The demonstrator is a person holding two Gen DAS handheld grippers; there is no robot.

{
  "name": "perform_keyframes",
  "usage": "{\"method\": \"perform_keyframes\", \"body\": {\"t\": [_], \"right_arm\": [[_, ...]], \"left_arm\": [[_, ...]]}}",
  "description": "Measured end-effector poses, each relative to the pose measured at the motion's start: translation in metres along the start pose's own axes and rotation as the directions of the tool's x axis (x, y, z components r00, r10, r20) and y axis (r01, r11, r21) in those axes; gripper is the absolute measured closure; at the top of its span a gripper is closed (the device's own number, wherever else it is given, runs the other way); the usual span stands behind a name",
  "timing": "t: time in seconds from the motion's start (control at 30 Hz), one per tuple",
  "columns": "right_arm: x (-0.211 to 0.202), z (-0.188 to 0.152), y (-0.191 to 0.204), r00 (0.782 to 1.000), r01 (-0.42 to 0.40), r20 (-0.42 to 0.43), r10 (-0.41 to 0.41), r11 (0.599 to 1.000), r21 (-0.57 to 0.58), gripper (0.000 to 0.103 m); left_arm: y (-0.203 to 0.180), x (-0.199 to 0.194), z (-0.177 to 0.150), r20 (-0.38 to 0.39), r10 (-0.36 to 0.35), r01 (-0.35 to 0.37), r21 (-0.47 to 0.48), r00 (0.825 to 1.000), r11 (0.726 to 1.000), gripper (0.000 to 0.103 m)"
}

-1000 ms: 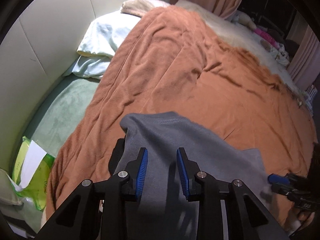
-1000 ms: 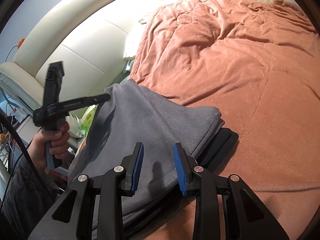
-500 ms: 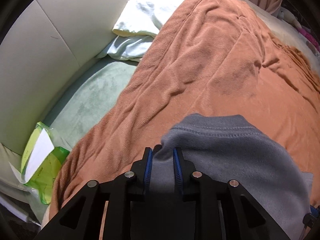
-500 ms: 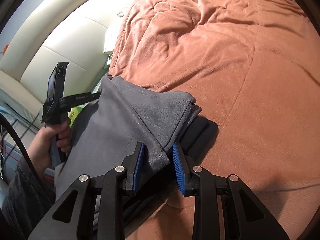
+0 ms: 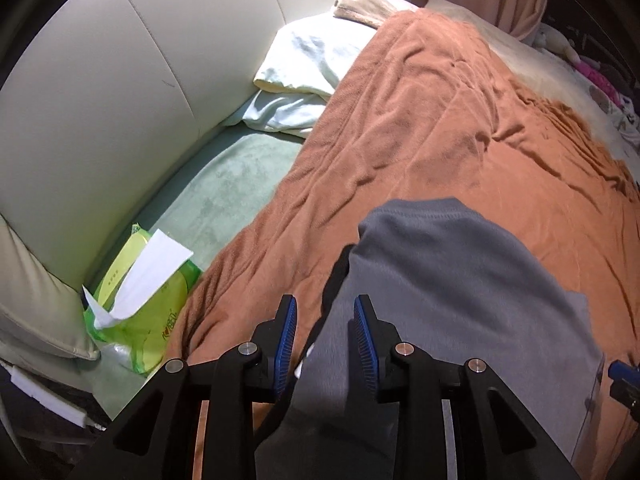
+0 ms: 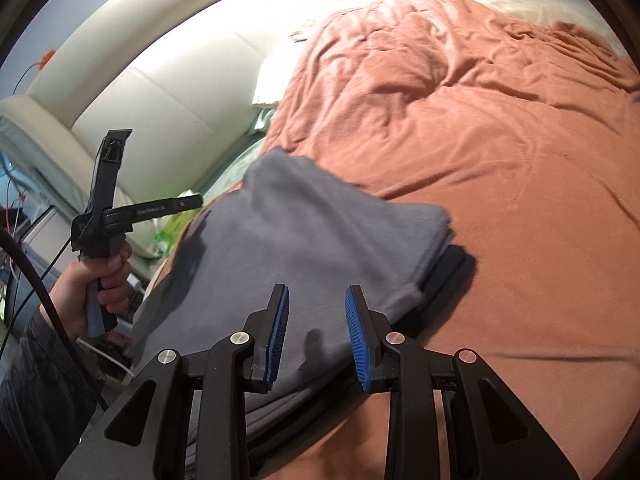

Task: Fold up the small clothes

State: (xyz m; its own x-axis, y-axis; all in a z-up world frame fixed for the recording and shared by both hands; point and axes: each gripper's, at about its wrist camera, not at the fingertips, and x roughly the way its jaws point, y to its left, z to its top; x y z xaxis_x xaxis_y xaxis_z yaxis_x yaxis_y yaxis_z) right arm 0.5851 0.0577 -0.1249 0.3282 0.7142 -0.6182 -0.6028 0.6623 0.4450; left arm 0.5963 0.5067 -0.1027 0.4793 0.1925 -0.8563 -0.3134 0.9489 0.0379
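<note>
I see the folded grey fleece garment (image 6: 320, 236) lying on the rust-orange bed blanket (image 6: 500, 152) atop a dark garment (image 6: 452, 276), both my left gripper (image 5: 324, 330) and right gripper (image 6: 316, 324) fingers spread, holding nothing.

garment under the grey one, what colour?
Black, peeking out beneath the grey garment; clearest in the right wrist view.
</note>
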Motion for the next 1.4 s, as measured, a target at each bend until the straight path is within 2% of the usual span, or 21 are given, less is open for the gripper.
{"method": "perform_keyframes", "body": {"t": [0.13, 0.2, 0.4, 0.6, 0.73, 1.1, 1.4], "right_arm": [[0.003, -0.009, 0.026, 0.999, -0.019, -0.032, 0.017, 0.999, -0.046, 0.076], [0.007, -0.015, 0.040, 0.997, -0.044, -0.072, 0.039, 0.997, -0.066, 0.076], [0.009, -0.033, 0.075, 0.990, -0.054, -0.140, 0.033, 0.987, -0.149, 0.076], [-0.003, -0.064, 0.094, 0.988, -0.038, -0.156, 0.006, 0.978, -0.205, 0.076], [-0.006, -0.084, 0.112, 0.987, 0.016, -0.150, -0.054, 0.969, -0.245, 0.076], [-0.008, -0.119, 0.125, 0.977, 0.146, -0.114, -0.181, 0.954, -0.261, 0.076], [-0.012, -0.135, 0.126, 0.975, 0.154, -0.132, -0.179, 0.972, -0.178, 0.074]], "left_arm": [[-0.003, 0.000, -0.029, -0.048, -0.021, 0.023, 0.049, 0.999, 0.999, 0.070], [-0.004, 0.004, -0.044, -0.082, 0.003, 0.003, 0.069, 0.997, 0.998, 0.070], [0.008, -0.002, -0.074, -0.125, 0.008, 0.000, 0.060, 0.992, 0.998, 0.070], [0.014, -0.013, -0.102, -0.133, 0.002, 0.006, 0.059, 0.991, 0.998, 0.070], [0.019, -0.020, -0.117, -0.133, 0.010, -0.001, 0.065, 0.991, 0.998, 0.070], [0.031, -0.036, -0.150, -0.152, 0.019, -0.012, 0.047, 0.988, 0.999, 0.070], [0.041, -0.053, -0.176, -0.142, -0.005, 0.004, -0.010, 0.990, 1.000, 0.070]]}}
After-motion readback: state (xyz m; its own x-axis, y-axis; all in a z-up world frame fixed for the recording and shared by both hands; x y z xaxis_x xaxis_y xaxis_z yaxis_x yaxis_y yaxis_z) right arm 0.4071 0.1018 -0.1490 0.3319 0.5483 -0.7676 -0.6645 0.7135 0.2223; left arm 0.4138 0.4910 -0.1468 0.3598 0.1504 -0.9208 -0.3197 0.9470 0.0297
